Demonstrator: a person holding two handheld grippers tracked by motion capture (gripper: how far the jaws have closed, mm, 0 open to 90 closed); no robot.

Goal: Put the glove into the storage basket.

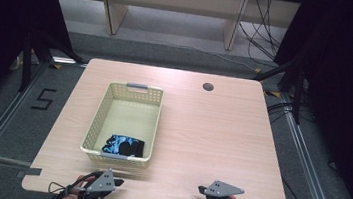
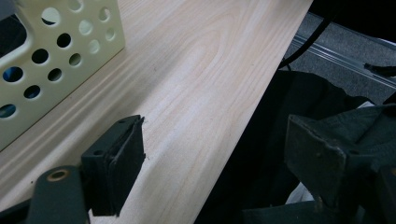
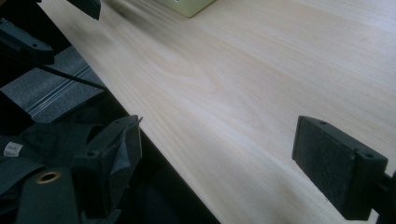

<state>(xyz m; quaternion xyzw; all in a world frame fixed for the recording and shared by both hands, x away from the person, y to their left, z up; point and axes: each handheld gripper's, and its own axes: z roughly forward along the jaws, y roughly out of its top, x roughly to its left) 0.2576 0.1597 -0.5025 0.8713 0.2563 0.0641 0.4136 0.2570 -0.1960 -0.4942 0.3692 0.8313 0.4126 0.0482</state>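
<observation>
The surface (image 1: 211, 133) in front of me is bare pale wood apart from one cream plastic basket (image 1: 95, 120) with perforated walls, standing left of centre. It holds a single thing: a folded black cloth with blue-white print (image 1: 123, 146), lying flat on the floor of the basket at the end nearest me, against the near wall. I judge it light, soft and floppy (it will sag and unfold once lifted), not fragile and not slippery, so I would pinch a bunched fold near its middle instead of a loose edge. My left hand-held gripper (image 1: 104, 182) waits at the near edge just below the basket, jaws spread apart with nothing between them. My right hand-held gripper (image 1: 216, 197) sits well to the right of it, jaws likewise wide apart and empty.
</observation>
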